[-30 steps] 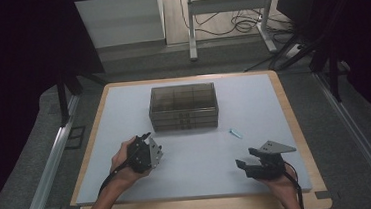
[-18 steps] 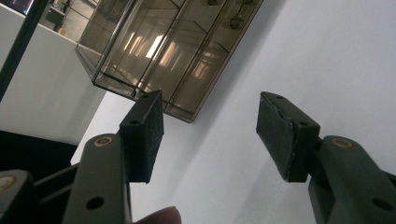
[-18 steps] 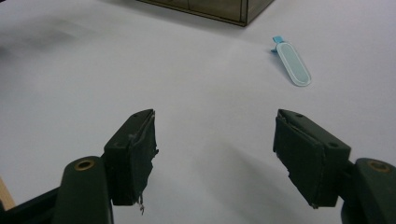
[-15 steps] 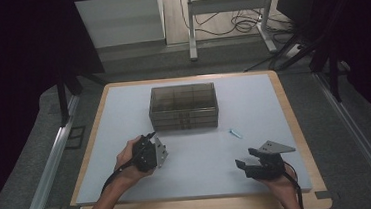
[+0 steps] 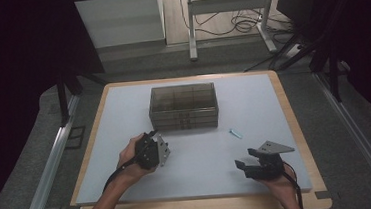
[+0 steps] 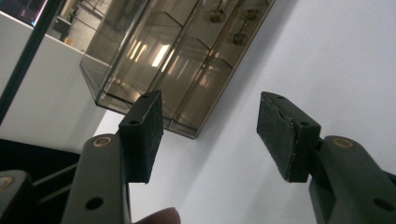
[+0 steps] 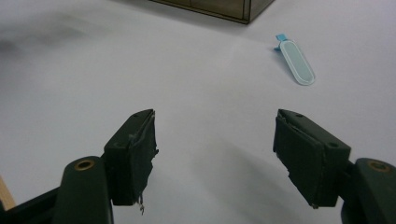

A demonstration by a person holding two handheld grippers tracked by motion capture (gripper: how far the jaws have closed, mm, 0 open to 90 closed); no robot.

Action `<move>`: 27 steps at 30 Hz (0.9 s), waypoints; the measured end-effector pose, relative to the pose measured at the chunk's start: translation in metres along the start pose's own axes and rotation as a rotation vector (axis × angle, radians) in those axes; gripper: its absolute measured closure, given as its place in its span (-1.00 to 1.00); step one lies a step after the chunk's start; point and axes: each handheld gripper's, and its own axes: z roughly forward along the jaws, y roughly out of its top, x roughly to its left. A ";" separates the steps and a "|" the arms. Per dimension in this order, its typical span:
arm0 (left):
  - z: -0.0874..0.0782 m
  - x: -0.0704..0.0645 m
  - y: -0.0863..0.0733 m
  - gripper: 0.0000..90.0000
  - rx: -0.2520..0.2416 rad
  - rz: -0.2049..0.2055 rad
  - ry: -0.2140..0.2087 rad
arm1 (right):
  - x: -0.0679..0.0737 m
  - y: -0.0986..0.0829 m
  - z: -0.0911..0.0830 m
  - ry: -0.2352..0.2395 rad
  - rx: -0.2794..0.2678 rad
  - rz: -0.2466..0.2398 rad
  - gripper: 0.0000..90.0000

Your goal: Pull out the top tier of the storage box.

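Drawer box (image 5: 183, 107) at table (image 5: 273, 92) rear, small tag (image 5: 236, 132) right-front of it

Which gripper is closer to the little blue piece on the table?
The right gripper: the blue piece lies just ahead of its open fingers, while the left gripper points at the clear drawer box.

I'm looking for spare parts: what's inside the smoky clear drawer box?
Through the drawer box, dividers form compartments that look mostly bare. Two or three small dark bits sit at its far end; what they are is too small to tell.
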 end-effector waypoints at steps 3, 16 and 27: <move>0.002 0.000 0.001 -0.06 -0.004 0.012 0.007 | 0.000 0.000 0.000 0.001 0.001 0.000 -0.35; 0.011 -0.005 0.005 -0.03 -0.030 0.040 0.029 | 0.000 0.000 0.001 0.001 0.006 0.003 -0.35; 0.013 -0.008 0.017 -0.01 -0.046 0.090 0.047 | 0.001 0.000 0.001 0.004 0.005 0.006 -0.35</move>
